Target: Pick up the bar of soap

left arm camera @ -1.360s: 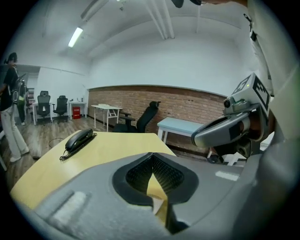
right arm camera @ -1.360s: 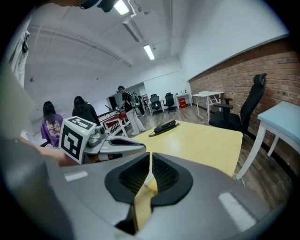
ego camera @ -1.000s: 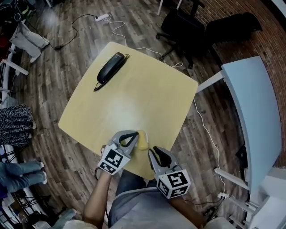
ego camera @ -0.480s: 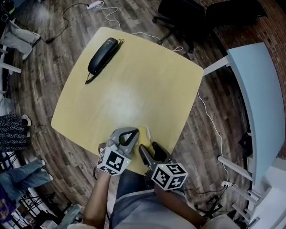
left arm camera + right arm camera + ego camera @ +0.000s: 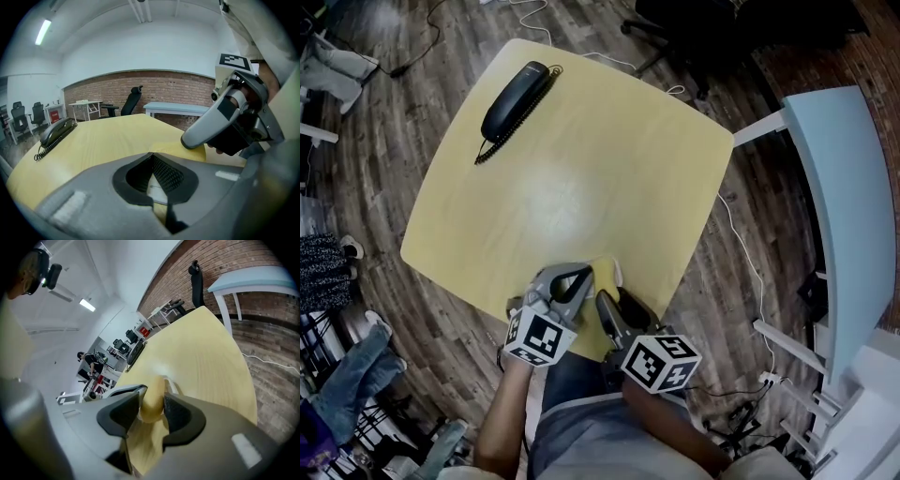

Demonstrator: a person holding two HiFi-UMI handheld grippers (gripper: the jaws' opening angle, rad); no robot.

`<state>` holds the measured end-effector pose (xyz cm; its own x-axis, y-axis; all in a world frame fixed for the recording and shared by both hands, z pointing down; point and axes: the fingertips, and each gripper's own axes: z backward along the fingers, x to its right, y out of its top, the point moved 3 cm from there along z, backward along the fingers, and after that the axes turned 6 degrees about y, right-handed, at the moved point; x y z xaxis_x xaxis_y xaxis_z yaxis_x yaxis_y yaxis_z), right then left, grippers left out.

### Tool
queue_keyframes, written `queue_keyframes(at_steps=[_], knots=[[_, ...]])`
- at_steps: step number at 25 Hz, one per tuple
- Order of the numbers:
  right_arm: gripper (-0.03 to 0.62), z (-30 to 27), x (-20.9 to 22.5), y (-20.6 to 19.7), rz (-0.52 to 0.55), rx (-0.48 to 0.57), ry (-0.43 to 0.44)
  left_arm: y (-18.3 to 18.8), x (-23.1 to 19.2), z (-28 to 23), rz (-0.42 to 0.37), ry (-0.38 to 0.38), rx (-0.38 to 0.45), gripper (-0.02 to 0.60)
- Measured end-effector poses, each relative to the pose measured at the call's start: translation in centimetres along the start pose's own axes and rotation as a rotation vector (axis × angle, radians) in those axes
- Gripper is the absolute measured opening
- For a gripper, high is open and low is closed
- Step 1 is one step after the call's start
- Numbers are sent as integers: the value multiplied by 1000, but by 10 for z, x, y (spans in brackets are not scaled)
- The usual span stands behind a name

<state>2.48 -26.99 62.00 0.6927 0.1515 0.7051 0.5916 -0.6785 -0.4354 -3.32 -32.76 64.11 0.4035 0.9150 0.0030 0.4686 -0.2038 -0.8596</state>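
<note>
The pale yellow bar of soap (image 5: 602,271) lies near the front edge of the yellow table (image 5: 581,169). My right gripper (image 5: 612,296) reaches it from the near side. In the right gripper view the soap (image 5: 152,401) stands between the two black pads, which have just been closing and now press on both its sides. My left gripper (image 5: 579,275) sits just left of the soap, its tips together. In the left gripper view its jaws (image 5: 151,154) meet in front of the soap (image 5: 187,151), with a right gripper finger (image 5: 211,123) over it.
A black corded phone (image 5: 516,98) lies at the table's far left corner. Off the right side stand a light blue table (image 5: 839,187) and a black office chair (image 5: 694,19). Cables run over the wood floor. The person's lap is against the front edge.
My right gripper has rolled and dropped from beside the soap onto it, so the soap is now between its jaws. The left gripper sank slightly beside the soap.
</note>
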Motion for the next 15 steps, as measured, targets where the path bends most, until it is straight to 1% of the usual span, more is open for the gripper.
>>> queue_keyframes(at_steps=[4,8,13,15], knots=[[172,-10,2,2,4,-47,18,-1,0,1,21,3,4,3],[167,-17,3,8,42,-106,21,-1,1,0,29,7,6,3],[175,-28,1,11,114,-255,31,-3,-2,0,28,13,-1,3],[179,-32,0,12,159,-347,51,-3,-3,0,31,9,0,2]])
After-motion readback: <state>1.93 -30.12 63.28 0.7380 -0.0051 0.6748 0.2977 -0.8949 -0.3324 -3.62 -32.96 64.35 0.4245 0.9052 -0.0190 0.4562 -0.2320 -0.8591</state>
